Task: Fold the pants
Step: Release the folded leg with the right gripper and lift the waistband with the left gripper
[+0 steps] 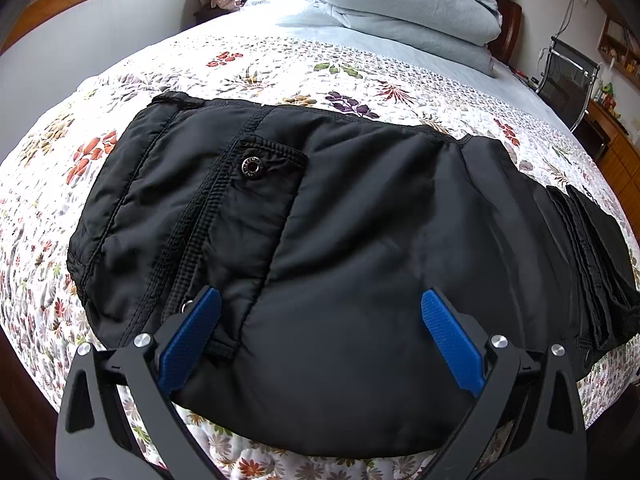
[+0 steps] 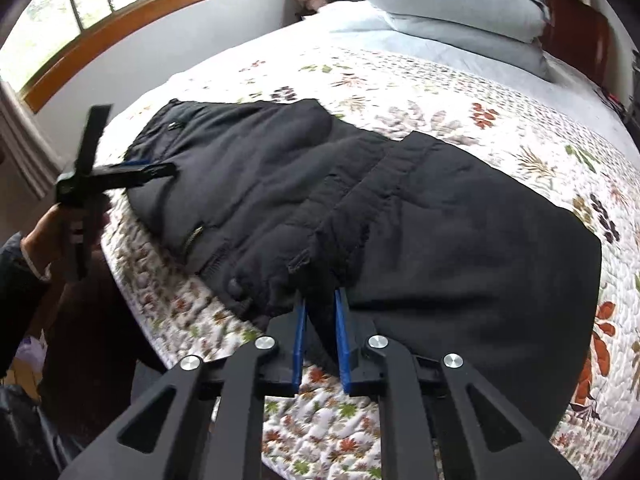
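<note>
Black padded pants (image 1: 340,216) lie folded on the floral quilt, waist with snap button to the left, cuffs stacked at the right. My left gripper (image 1: 320,304) is open, its blue pads (image 1: 192,336) spread over the near edge of the pants, holding nothing. In the right wrist view the pants (image 2: 400,216) lie across the bed. My right gripper (image 2: 322,300) is nearly closed, pinching the near edge of the pants fabric between its blue pads (image 2: 300,344). The left gripper (image 2: 120,172) shows at the left, open, over the waist end.
The floral quilt (image 1: 280,68) covers the bed, whose near edge (image 2: 320,432) is close to both grippers. Folded pale blue bedding (image 1: 408,4) is stacked at the head. A window (image 2: 100,12) is on the left wall, a chair and wooden shelf (image 1: 576,80) at the right.
</note>
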The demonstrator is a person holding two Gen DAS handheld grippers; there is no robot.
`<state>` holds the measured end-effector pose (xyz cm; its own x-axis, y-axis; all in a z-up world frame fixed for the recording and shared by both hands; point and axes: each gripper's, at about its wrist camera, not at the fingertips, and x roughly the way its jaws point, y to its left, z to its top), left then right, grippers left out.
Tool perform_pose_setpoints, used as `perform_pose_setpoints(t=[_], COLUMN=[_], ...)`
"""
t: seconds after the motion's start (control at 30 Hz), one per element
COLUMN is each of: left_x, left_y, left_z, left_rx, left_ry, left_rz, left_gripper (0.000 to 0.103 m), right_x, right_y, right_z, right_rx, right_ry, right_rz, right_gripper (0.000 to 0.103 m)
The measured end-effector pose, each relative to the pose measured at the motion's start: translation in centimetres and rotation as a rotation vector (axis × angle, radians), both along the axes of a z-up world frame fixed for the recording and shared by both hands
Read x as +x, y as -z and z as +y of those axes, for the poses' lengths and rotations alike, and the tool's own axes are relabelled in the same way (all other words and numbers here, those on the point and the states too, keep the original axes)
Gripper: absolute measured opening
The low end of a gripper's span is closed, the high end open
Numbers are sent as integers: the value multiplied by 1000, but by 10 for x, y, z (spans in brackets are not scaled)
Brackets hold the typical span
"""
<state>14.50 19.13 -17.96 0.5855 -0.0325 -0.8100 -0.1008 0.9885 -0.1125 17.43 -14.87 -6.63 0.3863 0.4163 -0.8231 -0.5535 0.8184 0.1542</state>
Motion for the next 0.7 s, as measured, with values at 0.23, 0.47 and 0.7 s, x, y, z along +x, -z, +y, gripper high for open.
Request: perform_pose_setpoints(t=[0.23, 0.47, 0.7], left_x=[2, 4, -40], left_y=[0, -7, -35], left_z=[-1, 12, 54], left_rx=[2, -92, -275], left_ry=[-6, -44, -193], left_rz=[5, 11, -24], left_gripper=[100, 100, 100], right_x=[3, -1, -7], right_y=[23, 9, -26], right_z=[0, -13, -74], right_rx=[31, 99, 246], right_ry=[14, 33, 165], right_rz=[58, 76, 57], right_gripper=[20, 25, 44])
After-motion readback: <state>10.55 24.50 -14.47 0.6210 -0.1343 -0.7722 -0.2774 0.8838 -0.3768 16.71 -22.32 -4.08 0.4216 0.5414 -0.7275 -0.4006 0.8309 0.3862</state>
